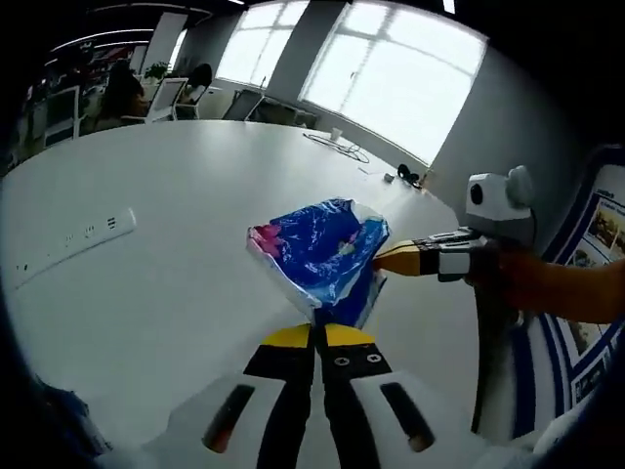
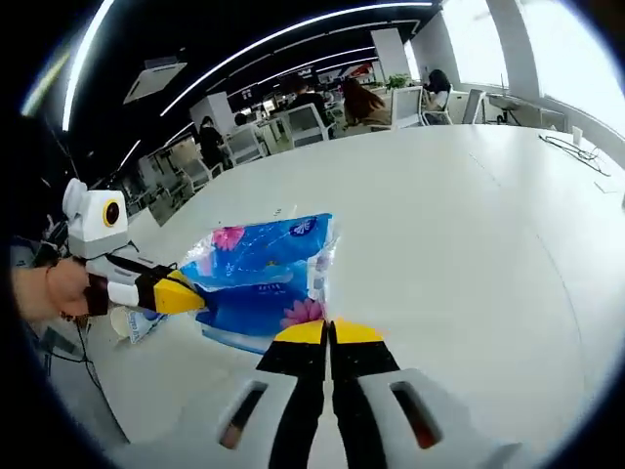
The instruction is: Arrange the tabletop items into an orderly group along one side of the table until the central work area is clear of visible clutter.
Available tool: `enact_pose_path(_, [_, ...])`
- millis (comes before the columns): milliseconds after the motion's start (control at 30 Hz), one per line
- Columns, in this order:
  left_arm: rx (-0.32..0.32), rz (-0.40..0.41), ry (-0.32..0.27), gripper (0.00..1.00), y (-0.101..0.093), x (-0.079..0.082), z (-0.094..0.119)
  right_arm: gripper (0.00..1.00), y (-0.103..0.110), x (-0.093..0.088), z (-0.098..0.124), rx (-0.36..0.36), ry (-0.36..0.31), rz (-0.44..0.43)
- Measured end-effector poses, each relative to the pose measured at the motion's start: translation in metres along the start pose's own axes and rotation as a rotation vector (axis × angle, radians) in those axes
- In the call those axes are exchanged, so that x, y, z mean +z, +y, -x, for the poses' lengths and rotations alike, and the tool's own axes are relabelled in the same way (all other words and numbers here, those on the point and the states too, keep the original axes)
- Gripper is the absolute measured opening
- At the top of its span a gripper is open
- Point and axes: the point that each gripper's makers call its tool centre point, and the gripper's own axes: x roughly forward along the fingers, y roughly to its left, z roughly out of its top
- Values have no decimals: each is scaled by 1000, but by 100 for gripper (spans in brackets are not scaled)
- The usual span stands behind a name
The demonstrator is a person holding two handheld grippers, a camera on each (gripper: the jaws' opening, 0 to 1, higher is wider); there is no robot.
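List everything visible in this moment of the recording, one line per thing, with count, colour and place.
Tissue pack: one, blue plastic with pink flowers, lifted just above the table, pinched at two edges.
Table: one, white, large.
Power strip: one, white, set in the tabletop at left of the left gripper view.
Cable: one, dark, at the table's far end by the windows.
Office chairs: several, white, beyond the table.
People: a few, seated in the background.
Left gripper: yellow-tipped, black and white, shut on the pack.
Right gripper: same colours, shut on the pack.
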Motion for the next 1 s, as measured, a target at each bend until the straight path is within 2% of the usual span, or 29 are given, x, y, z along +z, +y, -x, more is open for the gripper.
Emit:
enact_pose_path(200, [32, 74, 41, 0, 16, -12, -12, 0, -8, -12, -22, 4, 46, -20])
enact_pose_path(400, [61, 124, 76, 0, 28, -24, -17, 0, -2, -20, -32, 6, 76, -15])
enact_pose_path(500, [69, 150, 83, 0, 33, -27, -19, 0, -8, -25, -38, 2, 87, -24])
enact_pose_path(600, [69, 187, 95, 0, 35, -31, -22, 0, -6, -29, -40, 0, 98, -30])
enact_pose_path(1000, [81, 251, 119, 0, 42, -42, -29, 0, -12, -42, -51, -10, 140, -42])
